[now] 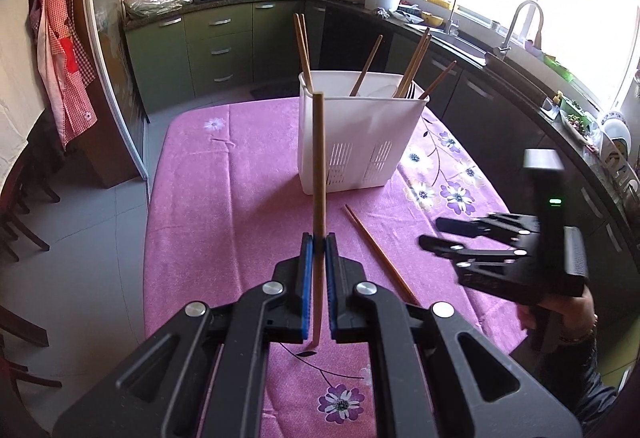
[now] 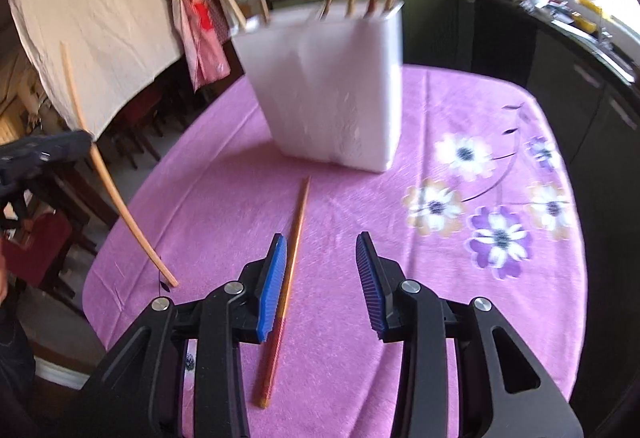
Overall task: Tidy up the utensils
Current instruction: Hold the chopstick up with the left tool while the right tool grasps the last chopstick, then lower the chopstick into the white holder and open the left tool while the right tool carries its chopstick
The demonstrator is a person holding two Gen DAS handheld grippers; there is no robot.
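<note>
Right gripper seemingly above reddish chopstick.

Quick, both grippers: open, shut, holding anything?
Left gripper: shut on a light wooden chopstick.
Right gripper: open, empty, above a reddish-brown chopstick.

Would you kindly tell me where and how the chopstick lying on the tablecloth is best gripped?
Probably mid-shaft, from straight above. The chopstick lies flat on the tablecloth, thin and long, so the right hand-held gripper, open, should straddle it crosswise; it now sits beside the left pad.
</note>
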